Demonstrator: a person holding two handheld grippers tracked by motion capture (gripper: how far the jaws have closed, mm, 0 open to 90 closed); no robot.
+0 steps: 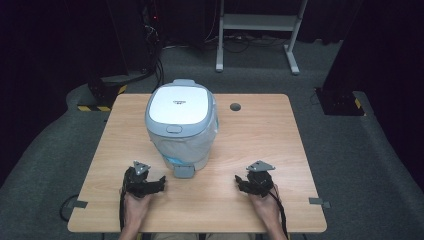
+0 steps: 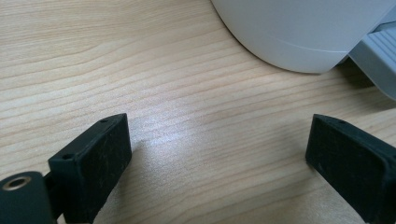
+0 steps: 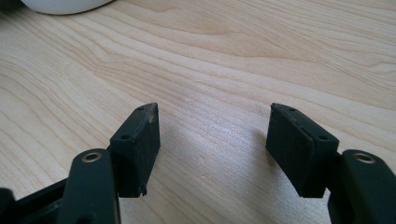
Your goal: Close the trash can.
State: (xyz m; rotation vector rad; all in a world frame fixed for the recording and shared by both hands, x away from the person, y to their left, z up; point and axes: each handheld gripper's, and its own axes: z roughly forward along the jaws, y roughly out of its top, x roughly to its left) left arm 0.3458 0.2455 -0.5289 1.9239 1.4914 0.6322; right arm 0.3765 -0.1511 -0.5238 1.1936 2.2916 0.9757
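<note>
Bin: we see a white and grey bin point(image 1: 181, 125) standing upright in the middle of the wooden table point(image 1: 260, 145), with its lid shut and a thin bag peeking out under the lid.
Pedal: a small grey pedal point(image 1: 183, 171) sticks out at the bottom of the bin, on our side.
Left claw: our left gripper point(image 1: 159, 181) rests low by the near edge of the table, just beside the bin and close to the pedal — its jaws are spread wide with nothing between them.
Left claw, close up: in the left gripper view we see bare wood between the jaws, the round white base of the bin point(image 2: 303, 32) ahead and the grey pedal point(image 2: 376, 58) at the right edge.
Right claw: our right gripper point(image 1: 240, 181) sits on the other side, well apart from the bin — its jaws are wide apart too, and they hold nothing.
Right claw, close up: in the right gripper view we see only wood grain between the jaws, and a bit of the bin point(image 3: 65, 4) at the top left corner.
Hole: a small dark round hole point(image 1: 235, 106) sits in the table to the right of the bin.
</note>
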